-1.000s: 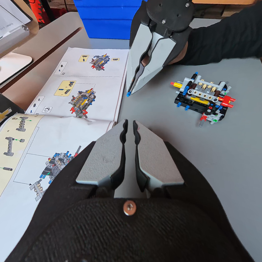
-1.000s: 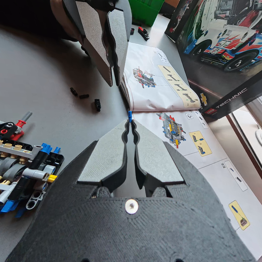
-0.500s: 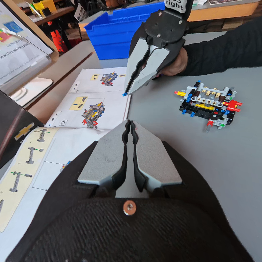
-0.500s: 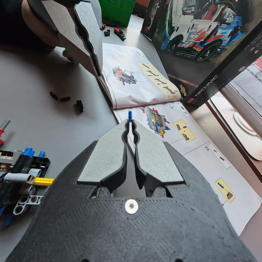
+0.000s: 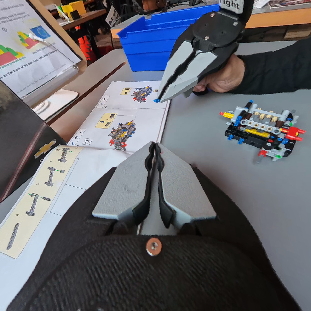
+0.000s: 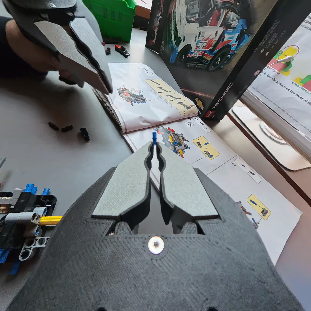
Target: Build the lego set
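The partly built lego model (image 5: 262, 131), black with grey, yellow, red and blue parts, sits on the grey table at the right of the left wrist view; its end shows in the right wrist view (image 6: 25, 218). My right gripper (image 6: 154, 143) is shut on a small blue pin (image 6: 154, 136) that sticks out past its tips, above the open instruction booklet (image 6: 151, 107). In the left wrist view the right gripper (image 5: 159, 100) and the pin (image 5: 156, 100) hover over the booklet (image 5: 134, 117). My left gripper (image 5: 154, 144) is shut and empty, at the booklet's edge.
Three small dark pieces (image 6: 67, 128) lie loose on the table. A blue bin (image 5: 156, 43) stands at the back, a green bin (image 6: 111, 16) and the set's box (image 6: 210, 50) beyond the booklet. A stand with a printed sheet (image 5: 33, 50) is beside the box. Some 10 cm of space lies between my two pairs of fingers. Left tips and right tips are each some 15 cm from the partly built lego model (image 5: 262, 131).
My left gripper's jaws have closed from a small gap to touching. Both grippers have risen and tilted back; the right one still holds the blue pin and has drifted over the booklet page.
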`<state>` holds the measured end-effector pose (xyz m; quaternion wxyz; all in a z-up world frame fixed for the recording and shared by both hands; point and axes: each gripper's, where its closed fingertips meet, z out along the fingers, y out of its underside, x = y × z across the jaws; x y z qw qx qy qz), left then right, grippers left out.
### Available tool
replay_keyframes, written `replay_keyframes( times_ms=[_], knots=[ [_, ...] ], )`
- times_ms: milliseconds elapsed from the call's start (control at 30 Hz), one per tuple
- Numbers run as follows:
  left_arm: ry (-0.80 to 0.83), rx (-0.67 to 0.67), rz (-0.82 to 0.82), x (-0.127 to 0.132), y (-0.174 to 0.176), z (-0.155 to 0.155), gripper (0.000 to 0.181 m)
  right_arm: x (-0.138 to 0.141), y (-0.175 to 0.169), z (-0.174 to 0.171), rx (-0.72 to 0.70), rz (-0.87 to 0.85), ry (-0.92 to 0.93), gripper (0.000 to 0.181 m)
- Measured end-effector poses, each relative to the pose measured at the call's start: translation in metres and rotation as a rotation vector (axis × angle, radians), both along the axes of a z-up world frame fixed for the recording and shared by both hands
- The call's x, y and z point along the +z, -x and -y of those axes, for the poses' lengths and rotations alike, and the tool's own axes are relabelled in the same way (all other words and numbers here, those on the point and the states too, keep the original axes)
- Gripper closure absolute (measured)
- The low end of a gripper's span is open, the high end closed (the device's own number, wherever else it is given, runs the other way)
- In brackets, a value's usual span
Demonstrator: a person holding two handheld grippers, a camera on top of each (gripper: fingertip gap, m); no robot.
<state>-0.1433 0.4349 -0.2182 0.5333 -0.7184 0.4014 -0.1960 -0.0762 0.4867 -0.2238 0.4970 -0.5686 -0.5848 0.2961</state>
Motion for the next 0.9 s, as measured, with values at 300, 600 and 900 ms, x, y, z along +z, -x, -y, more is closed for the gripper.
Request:
replay_keyframes(
  times_ms=[300,600,900],
  knots=[
    [0.166,-0.097,0.155,0.011,-0.031,-0.014,0.165,-0.003,0.02,0.024,0.107,0.064,-0.194,0.181],
    [0.333,-0.116,0.281,0.01,-0.034,0.0,0.165,-0.001,0.032,0.04,0.137,0.093,-0.399,0.181],
    [0.485,-0.148,0.382,0.002,-0.038,0.002,0.167,0.003,0.036,0.052,0.148,0.093,-0.528,0.181]
  ],
)
